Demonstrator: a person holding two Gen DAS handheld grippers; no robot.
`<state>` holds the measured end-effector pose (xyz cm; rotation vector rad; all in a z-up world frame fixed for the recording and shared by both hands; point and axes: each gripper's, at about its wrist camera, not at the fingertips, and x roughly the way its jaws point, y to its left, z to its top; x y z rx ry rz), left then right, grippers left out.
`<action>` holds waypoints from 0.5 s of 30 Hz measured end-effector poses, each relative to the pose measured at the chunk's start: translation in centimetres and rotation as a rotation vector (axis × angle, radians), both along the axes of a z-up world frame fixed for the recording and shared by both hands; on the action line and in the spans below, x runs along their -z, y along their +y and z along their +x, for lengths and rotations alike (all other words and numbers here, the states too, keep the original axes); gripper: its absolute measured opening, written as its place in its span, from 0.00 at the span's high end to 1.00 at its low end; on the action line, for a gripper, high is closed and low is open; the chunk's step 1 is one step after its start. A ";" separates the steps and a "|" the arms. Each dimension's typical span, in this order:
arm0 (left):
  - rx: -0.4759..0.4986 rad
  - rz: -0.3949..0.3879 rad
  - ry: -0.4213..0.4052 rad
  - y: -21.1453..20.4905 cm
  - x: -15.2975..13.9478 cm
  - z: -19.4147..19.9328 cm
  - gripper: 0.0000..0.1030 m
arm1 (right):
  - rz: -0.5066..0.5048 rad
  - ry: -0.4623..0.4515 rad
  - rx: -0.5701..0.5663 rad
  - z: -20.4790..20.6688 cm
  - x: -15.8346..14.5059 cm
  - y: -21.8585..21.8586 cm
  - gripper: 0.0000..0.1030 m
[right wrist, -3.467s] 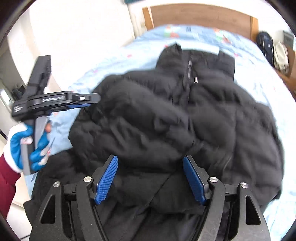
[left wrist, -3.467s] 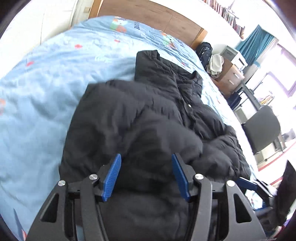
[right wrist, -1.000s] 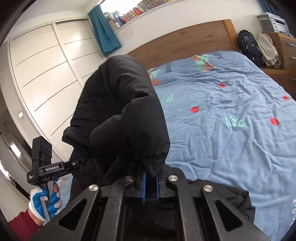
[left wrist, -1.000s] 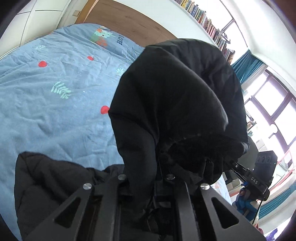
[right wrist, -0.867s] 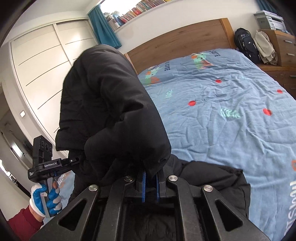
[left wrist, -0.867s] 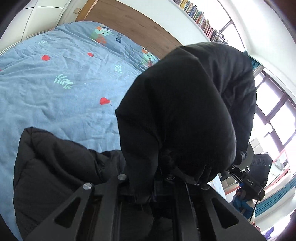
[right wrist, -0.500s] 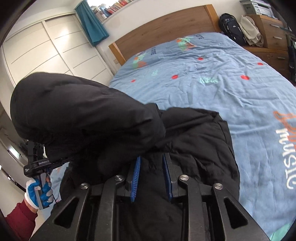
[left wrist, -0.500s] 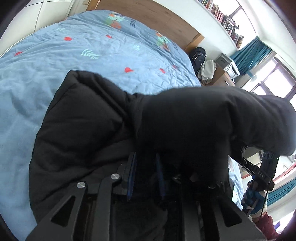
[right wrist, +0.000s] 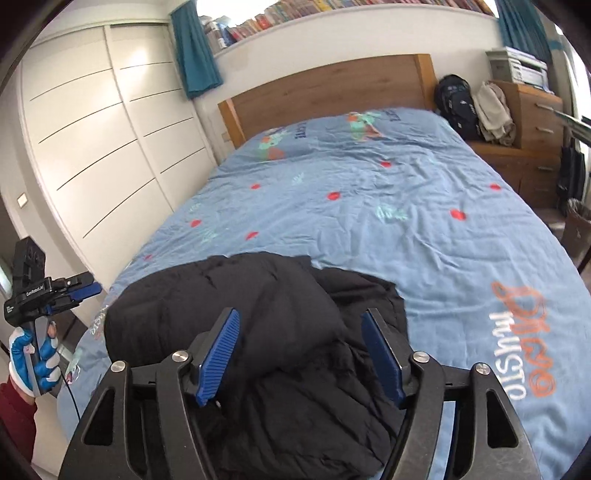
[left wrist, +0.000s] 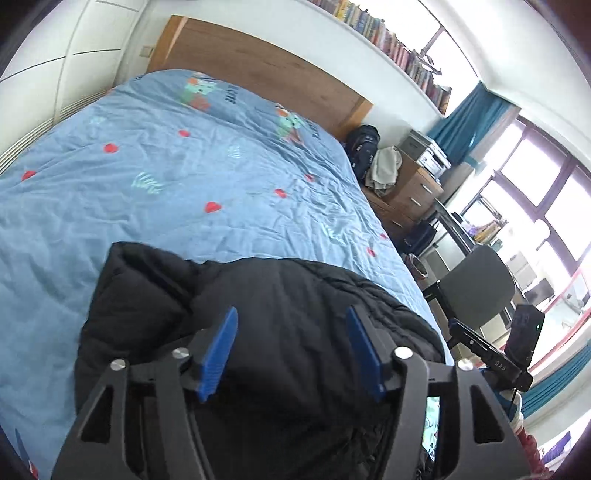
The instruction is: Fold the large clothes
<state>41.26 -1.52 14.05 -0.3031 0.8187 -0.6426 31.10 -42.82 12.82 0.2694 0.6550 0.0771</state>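
Two blue pads (left wrist: 218, 354) on the left gripper (left wrist: 291, 350), spread well apart, jaws having just swung open, and nothing pinched between them; the padded cloth lies below and beyond the tips. Same story on the right gripper (right wrist: 301, 354): two blue pads (right wrist: 221, 354), wide apart after opening just now, empty, hovering over the cloth.

One black puffer jacket (right wrist: 258, 332) is down on the bed (left wrist: 147, 206), bunched into a thick folded heap at the near end of the blue cover, one rounded fold lying on top of the rest.

From the right wrist view, one gloved hand (right wrist: 31, 354), blue and white with a dark red sleeve, grips the other tool's handle at far left.

Further out: one wooden headboard (right wrist: 332, 92), one black backpack (right wrist: 456, 101) beside it, one wooden dresser (right wrist: 535, 118), one grey chair (left wrist: 476, 288) next to the bed, and two teal curtains (right wrist: 195, 48) flanking a long shelf of books (right wrist: 332, 11).
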 end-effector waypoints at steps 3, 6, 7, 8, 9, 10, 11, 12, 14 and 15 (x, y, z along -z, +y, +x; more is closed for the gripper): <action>0.052 0.040 0.008 -4.4 0.3 0.3 0.39 | -0.024 0.017 -0.073 3.2 0.1 3.4 0.31; 0.074 0.103 0.025 -8.2 3.3 0.0 0.39 | -0.057 0.046 -0.136 4.3 1.8 6.0 0.31; 0.080 0.124 0.037 -8.4 4.9 -0.3 0.39 | -0.066 0.056 -0.147 4.2 2.6 6.3 0.31; 0.077 0.154 0.040 -8.3 6.6 -0.6 0.39 | -0.072 0.078 -0.162 4.1 3.9 6.7 0.31; 0.067 0.189 0.043 -8.4 8.3 -0.7 0.39 | -0.075 0.098 -0.172 3.8 5.1 6.9 0.31; 0.059 0.209 0.049 -7.8 10.3 -0.7 0.39 | -0.082 0.121 -0.182 3.4 6.5 7.0 0.31; 0.047 0.222 0.061 -7.2 11.9 -1.1 0.39 | -0.101 0.154 -0.187 3.1 8.4 7.3 0.31; 0.040 0.219 0.072 -6.3 13.2 -1.5 0.39 | -0.113 0.179 -0.184 2.8 9.8 7.4 0.31; 0.035 0.221 0.073 -5.5 15.6 -2.5 0.38 | -0.116 0.233 -0.180 2.2 13.3 7.6 0.29; 0.039 0.248 0.053 -5.6 16.6 -3.0 0.38 | -0.106 0.240 -0.179 1.8 14.4 7.4 0.29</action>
